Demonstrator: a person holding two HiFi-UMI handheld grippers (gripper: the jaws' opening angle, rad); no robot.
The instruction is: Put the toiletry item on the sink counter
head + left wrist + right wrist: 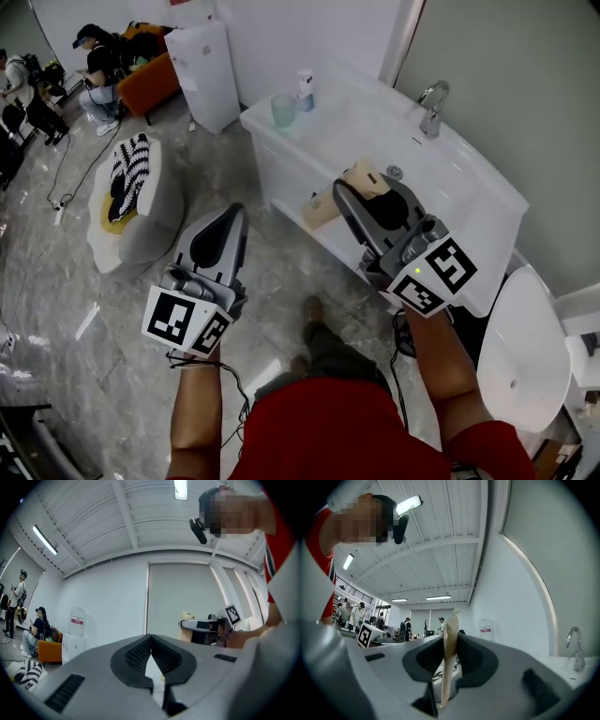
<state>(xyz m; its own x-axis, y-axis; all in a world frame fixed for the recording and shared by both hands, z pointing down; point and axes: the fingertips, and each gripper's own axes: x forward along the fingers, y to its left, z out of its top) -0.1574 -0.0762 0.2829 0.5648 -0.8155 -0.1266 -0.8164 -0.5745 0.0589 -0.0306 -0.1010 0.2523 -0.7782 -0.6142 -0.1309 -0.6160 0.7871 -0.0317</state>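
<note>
Our right gripper (349,192) (450,641) is clamped on the toiletry item (320,211) (449,663) – a flat tan packet that stands edge-on between the two dark pads in the right gripper view, its top poking above them. Our left gripper (234,214) (150,641) holds nothing; its jaws meet at the tips, and it hangs lower and to the left, over the marbled floor (112,328).

From the head view, the packet sits in the air at the front edge of the white sink counter (356,122) – we cannot tell whether it touches the surface. Further along the counter stands the faucet (431,108) (575,648) at the right. Toward the far left corner are a pale green cup (283,111) and, just beside it, a pump bottle (306,91). A toilet (525,347) sits to the right of the counter. Beyond the left gripper lies a grey pouf (141,220) with a striped cloth (127,169) on it, and further back a white water dispenser (206,70) (75,630).
</note>
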